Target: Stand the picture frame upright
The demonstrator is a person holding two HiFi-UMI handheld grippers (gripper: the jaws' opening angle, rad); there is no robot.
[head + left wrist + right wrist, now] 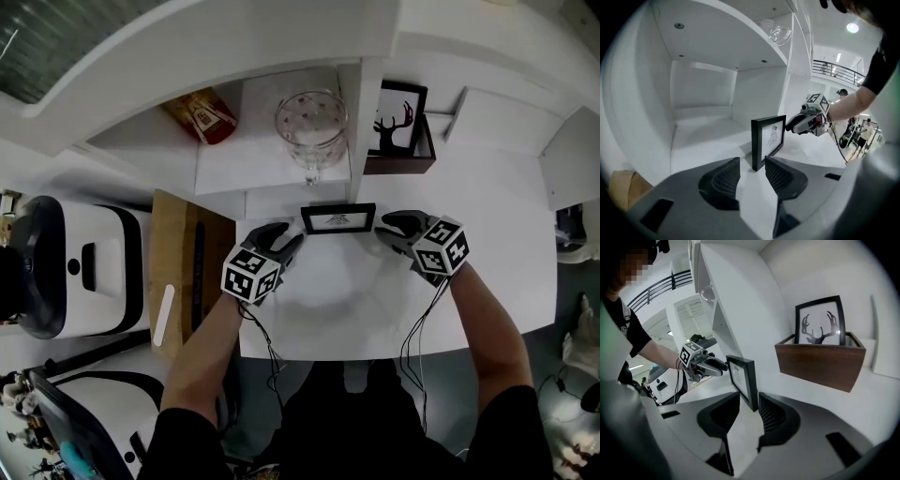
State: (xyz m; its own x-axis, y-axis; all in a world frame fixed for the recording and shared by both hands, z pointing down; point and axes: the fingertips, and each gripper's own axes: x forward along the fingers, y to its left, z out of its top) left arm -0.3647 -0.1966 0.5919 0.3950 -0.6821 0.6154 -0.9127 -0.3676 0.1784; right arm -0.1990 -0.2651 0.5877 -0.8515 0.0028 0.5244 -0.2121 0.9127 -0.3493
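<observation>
Nearest the lens, spread and pinching nothing: left gripper (752, 164) and right gripper (749, 399), each with one end of the picture frame (337, 218) just past its tips, in line with the gap, pads off it. Stands upright at centre of the head view on the white table (487, 281), face toward the bottom edge, long axis running left to right. Could topple if clipped by a jaw; prop behind hidden. Beyond, upper right, wooden box (401, 161)

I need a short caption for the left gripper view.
Black picture frame standing upright on the white table, before the open left gripper.
</observation>
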